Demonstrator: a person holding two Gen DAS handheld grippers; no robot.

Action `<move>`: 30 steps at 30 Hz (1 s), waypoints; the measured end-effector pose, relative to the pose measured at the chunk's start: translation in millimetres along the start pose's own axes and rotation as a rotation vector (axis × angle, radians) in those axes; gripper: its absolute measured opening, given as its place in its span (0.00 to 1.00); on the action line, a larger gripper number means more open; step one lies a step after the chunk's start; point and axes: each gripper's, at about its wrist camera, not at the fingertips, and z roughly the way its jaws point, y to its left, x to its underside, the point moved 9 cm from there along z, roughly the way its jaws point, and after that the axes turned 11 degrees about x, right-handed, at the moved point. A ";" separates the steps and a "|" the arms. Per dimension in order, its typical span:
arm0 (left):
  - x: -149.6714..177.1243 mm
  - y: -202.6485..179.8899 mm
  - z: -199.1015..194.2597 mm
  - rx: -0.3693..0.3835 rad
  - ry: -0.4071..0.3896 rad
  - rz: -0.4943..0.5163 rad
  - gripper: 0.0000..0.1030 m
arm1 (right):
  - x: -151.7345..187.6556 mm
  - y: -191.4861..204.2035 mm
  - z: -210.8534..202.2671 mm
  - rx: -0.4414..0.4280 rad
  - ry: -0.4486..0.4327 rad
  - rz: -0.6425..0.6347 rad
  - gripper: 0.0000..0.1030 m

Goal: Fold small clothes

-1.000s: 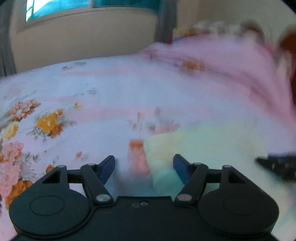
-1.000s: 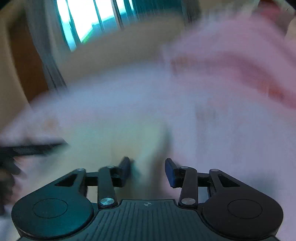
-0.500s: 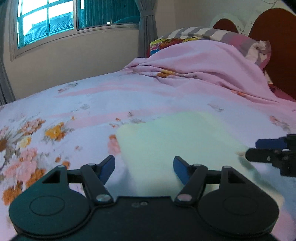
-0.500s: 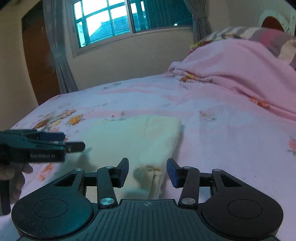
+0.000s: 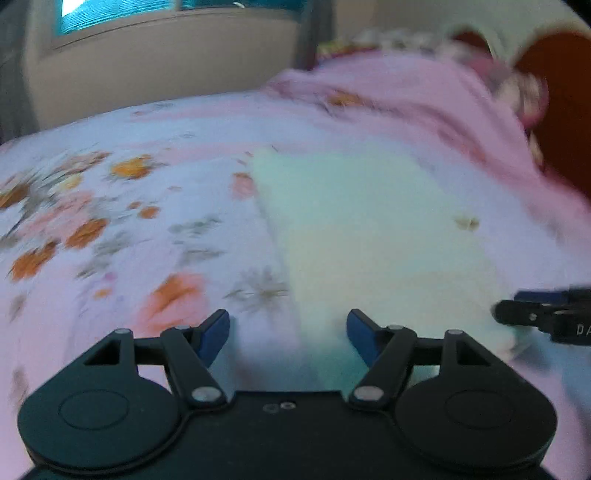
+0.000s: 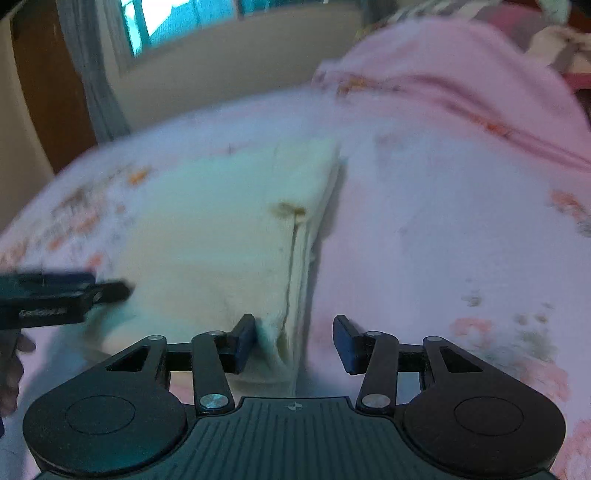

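A: Pale yellow cloth (image 5: 369,229), folded into a flat rectangle, lies on the flowered sheet (image 5: 122,229) in the middle of the bed. The pictures are smeared, so fine detail is lost.

B: And the left gripper (image 5: 288,334)?

A: Its blue-tipped jaws stand wide apart with nothing pinched. The cloth's near left corner sits in the gap, but the pads do not press on it. The left finger is over bare sheet and the right finger over cloth.

B: The right gripper (image 6: 293,341)?

A: Its jaws are at a middling gap, also gripping nothing. The cloth's right edge, where the layers stack up, runs down between them. The left pad is just beside that edge; I cannot tell whether it touches. The right pad hangs over the sheet.

B: Does each tool show in the other's view?

A: Yes. In the left view, the right tool's dark tip pokes in from the right border, over the cloth's near right corner. In the right view, the left tool comes in from the left border, its tip at the cloth's left edge, with part of a hand (image 6: 11,365) below it.

B: What is behind?

A: A bunched pink blanket (image 6: 461,85) lies past the cloth, with a window (image 6: 177,18) in the wall beyond.
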 end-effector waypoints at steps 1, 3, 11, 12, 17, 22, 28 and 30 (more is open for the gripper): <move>3.7 5.3 -15.4 -0.011 -0.047 -0.017 0.66 | -1.2 -3.7 -10.3 -0.016 -0.030 0.030 0.44; 20.6 12.8 -40.3 -0.017 -0.103 -0.044 0.66 | -0.6 -10.0 -28.2 -0.040 -0.080 0.086 0.44; 56.7 -16.5 -39.4 0.037 -0.070 0.004 0.66 | 21.4 -6.1 -42.8 -0.049 -0.110 0.163 0.44; 54.1 -18.9 -34.3 0.032 -0.064 0.011 0.66 | 21.8 -5.9 -44.4 -0.050 -0.108 0.164 0.44; 56.2 -10.1 -21.3 0.013 -0.059 -0.038 0.68 | 20.9 -7.5 -38.3 -0.043 -0.097 0.181 0.44; 64.6 -3.4 -27.5 0.030 -0.078 -0.070 0.68 | 17.9 1.8 -36.4 -0.063 -0.111 0.174 0.44; 65.2 -4.5 -28.5 0.034 -0.075 -0.070 0.69 | 35.2 8.8 -19.8 -0.034 -0.076 0.142 0.29; 67.6 -4.4 -32.1 0.037 -0.087 -0.074 0.67 | 37.6 8.1 -24.1 -0.041 -0.087 0.145 0.29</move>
